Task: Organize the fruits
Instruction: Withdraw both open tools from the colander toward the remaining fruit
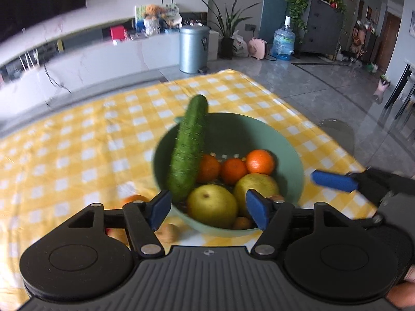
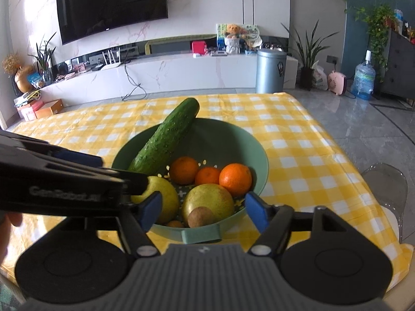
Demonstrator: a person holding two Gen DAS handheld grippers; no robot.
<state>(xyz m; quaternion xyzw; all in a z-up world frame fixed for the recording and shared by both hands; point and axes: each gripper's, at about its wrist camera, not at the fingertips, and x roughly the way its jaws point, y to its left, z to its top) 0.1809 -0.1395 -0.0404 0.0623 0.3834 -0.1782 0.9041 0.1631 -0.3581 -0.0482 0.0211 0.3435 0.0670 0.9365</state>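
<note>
A green colander bowl (image 1: 290, 155) (image 2: 228, 134) sits on the yellow checked tablecloth. It holds a cucumber (image 1: 188, 147) (image 2: 166, 140) leaning on its rim, three oranges (image 1: 260, 162) (image 2: 235, 179), two yellow pears (image 1: 212, 205) (image 2: 207, 202), and a small brown fruit (image 2: 200, 216). My left gripper (image 1: 208, 208) is open and empty just above the bowl's near rim. My right gripper (image 2: 203, 211) is open and empty at the bowl's near edge. The left gripper's arm (image 2: 59, 184) crosses the right wrist view at left.
Loose small fruits lie on the cloth left of the bowl: an orange one (image 1: 135, 199) and a tan one (image 1: 168, 232). A clear chair back (image 2: 386, 181) stands at the table's right edge. The right gripper's blue finger (image 1: 334, 180) shows right of the bowl.
</note>
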